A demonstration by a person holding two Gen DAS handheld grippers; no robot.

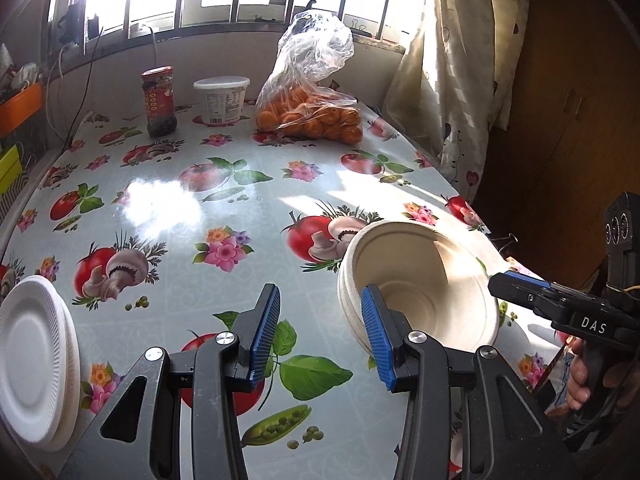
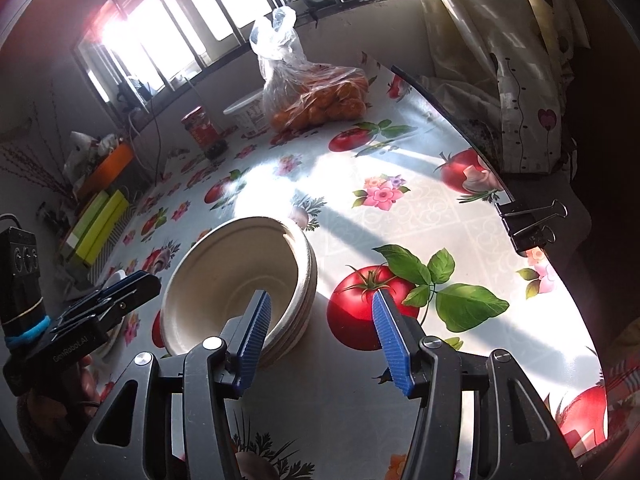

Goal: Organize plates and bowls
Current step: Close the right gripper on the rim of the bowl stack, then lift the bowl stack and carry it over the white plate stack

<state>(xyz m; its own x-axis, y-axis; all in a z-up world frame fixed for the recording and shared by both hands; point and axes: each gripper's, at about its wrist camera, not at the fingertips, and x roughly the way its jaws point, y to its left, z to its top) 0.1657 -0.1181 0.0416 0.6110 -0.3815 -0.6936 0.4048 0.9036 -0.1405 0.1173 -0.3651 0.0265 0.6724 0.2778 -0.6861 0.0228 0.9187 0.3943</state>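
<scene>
Bowls (image 2: 240, 280) nesting in a stack on the worktop (image 1: 224, 208), plates (image 1: 36, 360) piling apart, left claw (image 1: 320, 336) and right claw (image 2: 320, 340) both gaping empty, likely releasing.

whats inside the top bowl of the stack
The top bowl of the stack looks empty: bare beige wall and floor. The left tool's blue pad covers a small part of its near rim, so that bit can't be checked.

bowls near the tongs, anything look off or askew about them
Yes. The stack of bowls is tipped on its side on the table, its opening facing sideways rather than up. The white plates lie flat by contrast. Nothing looks spilled or broken.
</scene>
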